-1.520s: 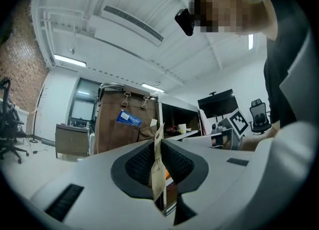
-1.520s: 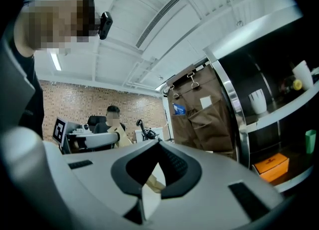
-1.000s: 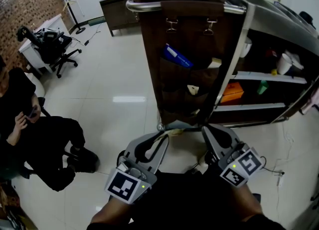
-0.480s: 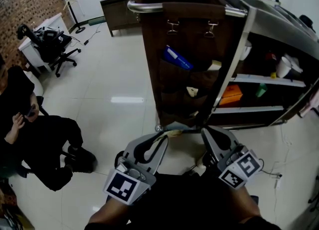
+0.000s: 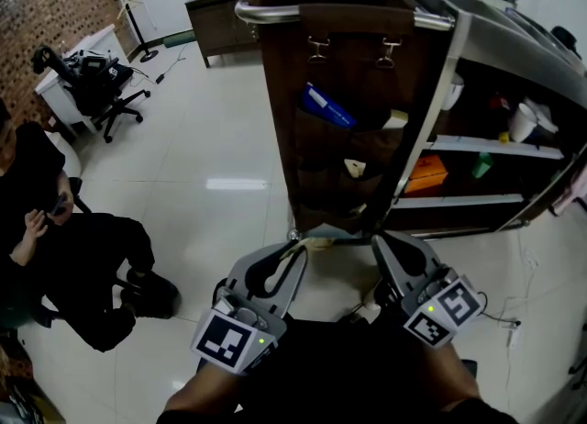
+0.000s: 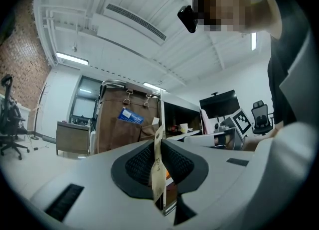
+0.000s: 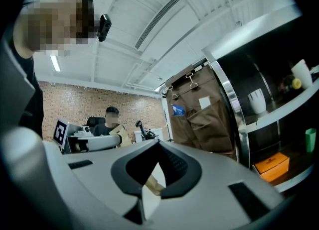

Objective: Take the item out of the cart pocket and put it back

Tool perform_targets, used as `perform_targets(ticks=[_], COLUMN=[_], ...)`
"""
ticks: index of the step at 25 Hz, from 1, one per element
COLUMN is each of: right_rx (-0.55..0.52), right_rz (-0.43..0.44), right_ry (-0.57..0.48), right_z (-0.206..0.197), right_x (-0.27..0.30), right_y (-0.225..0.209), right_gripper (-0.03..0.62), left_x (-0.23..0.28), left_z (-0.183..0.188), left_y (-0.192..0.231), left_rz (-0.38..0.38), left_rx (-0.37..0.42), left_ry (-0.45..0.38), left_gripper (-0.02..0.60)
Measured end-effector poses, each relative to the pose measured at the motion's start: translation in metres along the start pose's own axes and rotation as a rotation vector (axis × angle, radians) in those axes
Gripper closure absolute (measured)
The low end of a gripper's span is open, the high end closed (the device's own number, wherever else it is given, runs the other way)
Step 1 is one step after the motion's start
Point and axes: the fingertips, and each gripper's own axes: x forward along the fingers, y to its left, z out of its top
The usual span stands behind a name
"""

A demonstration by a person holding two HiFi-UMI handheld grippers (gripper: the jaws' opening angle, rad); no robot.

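A brown fabric pocket organizer hangs from the cart's chrome rail. A blue packet sticks out of an upper pocket, and a white card and a cream item sit in others. My left gripper is low in front of the cart, shut on a thin cream packet. That packet shows edge-on between the pads in the left gripper view. My right gripper hangs beside it with its tips together, apart from the packet.
A person in black sits at the left, with an office chair behind. Open shelves at the right hold an orange box and cups. A wooden cabinet stands at the back. The floor is glossy white tile.
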Motion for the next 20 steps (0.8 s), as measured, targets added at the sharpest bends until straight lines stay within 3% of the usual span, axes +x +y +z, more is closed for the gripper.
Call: perform_targets(ticks=[9,14,20], right_rx=[0.022,0.025,0.031], right_rz=[0.007,0.006,-0.008], right_ry=[-0.001,0.0,0.002], right_z=[-0.006,-0.007,-0.01], right_x=[0.003,0.004,0.003], right_y=[0.0,-0.002,-0.007], right_gripper=[0.579,0.579,0.579], left_x=[0.0,-0.001,0.007], left_z=[-0.002,-0.005,0.029], left_y=[0.001,0.014,0.033], left_rz=[0.004,0.042,0.056], left_rx=[0.003,-0.002,0.029], left_ry=[0.008,0.032,-0.04], left_gripper=[0.54,0.54,0.54])
